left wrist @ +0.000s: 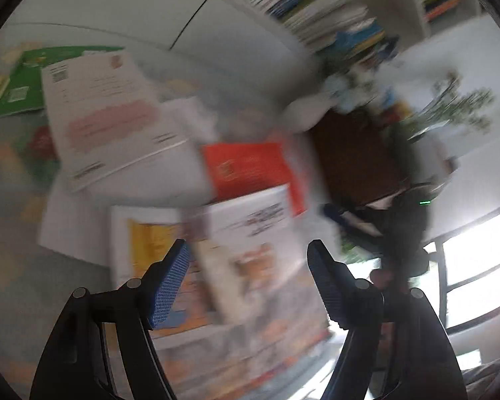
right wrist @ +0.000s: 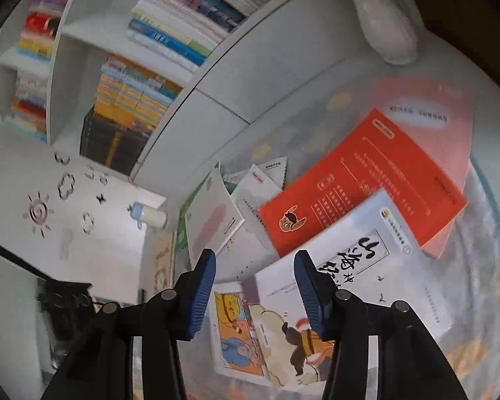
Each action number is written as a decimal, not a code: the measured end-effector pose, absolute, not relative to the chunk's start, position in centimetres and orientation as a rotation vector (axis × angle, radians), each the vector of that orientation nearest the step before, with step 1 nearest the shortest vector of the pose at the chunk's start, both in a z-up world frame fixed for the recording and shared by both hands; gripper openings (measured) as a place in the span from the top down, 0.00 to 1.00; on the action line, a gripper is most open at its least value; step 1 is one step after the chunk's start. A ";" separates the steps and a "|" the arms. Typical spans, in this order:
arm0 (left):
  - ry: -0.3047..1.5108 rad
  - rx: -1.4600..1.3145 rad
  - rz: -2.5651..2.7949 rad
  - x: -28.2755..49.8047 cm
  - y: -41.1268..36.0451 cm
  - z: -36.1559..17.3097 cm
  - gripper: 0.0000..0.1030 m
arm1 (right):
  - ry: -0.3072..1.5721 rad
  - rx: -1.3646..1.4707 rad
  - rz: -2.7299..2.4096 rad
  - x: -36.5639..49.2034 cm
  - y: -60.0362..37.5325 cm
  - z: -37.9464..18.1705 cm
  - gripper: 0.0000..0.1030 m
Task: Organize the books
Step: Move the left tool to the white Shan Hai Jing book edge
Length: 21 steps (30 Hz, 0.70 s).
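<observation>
Several books lie scattered on a patterned mat. In the right wrist view a red book (right wrist: 366, 186) overlaps a pink one (right wrist: 433, 110). A white book with black brush lettering (right wrist: 350, 266) lies over the red book's lower edge. My right gripper (right wrist: 255, 255) hovers open above these, with nothing between its pads. The left wrist view is blurred. It shows the red book (left wrist: 246, 170), a white book with a pink band (left wrist: 110, 116) and a green book (left wrist: 23, 83). My left gripper (left wrist: 248, 245) stands wide open over the lettered white book (left wrist: 250, 230) and holds nothing.
A white bookshelf (right wrist: 133, 83) packed with books runs along the back. A white panel with cut-out shapes (right wrist: 66, 200) and a small bottle (right wrist: 150, 215) stand at the left. A white stuffed shape (right wrist: 390, 26) lies at the top right. A dark device with a green light (left wrist: 410, 220) shows beside a window.
</observation>
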<state>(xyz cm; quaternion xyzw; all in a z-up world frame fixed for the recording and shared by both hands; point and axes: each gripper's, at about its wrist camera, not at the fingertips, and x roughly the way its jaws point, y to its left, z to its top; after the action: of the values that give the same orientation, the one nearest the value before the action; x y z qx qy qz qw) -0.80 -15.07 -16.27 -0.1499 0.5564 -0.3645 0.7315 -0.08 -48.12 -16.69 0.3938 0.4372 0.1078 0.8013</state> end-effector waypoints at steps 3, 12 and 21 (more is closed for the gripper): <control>1.294 -0.198 -0.825 0.6 -17.6 -18.5 0.29 | 0.978 0.797 0.152 -2.6 -48.8 -18.4 0.50; 1.311 0.271 -0.898 3.1 -27.8 -23.6 0.28 | 1.182 0.844 -0.051 -11.6 -47.5 -25.1 0.50; 1.349 0.314 -1.007 0.5 -29.5 -23.5 0.33 | 1.158 0.859 -0.099 -11.0 -46.3 -26.6 0.58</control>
<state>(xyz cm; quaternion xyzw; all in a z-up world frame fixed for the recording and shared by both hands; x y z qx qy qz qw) 0.46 -29.46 -23.46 0.1384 0.5952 -0.4441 0.6553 -11.03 -46.35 -26.61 0.3930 0.5301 -0.0451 0.7500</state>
